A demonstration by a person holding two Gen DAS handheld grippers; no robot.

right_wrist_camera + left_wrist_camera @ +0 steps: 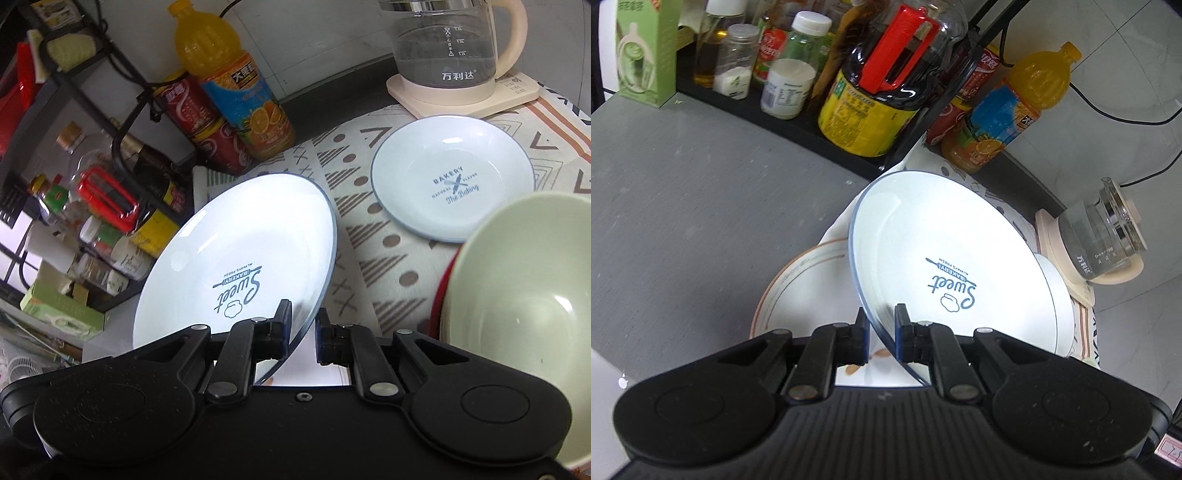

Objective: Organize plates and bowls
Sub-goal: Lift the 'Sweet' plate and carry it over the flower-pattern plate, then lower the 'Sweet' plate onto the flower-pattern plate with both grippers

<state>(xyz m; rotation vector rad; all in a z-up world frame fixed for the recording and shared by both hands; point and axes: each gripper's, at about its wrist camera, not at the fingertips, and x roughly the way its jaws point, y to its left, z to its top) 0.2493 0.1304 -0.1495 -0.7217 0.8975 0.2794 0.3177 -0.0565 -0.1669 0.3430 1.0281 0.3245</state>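
Over patterned cloth [373, 236], both claws pinch the Sweet plate [945, 258] rim

Black ribbed gripper bodies; silver pivot pins; blue-edged jaws.

Three plates: a large "Sweet" plate [236, 251], a small "Bakery" plate [452, 177], an orange-rimmed plate [805, 291]. One green bowl [517, 295]. One kettle [447, 48]. One orange-juice bottle [229, 85]. Two red cans [199, 122].
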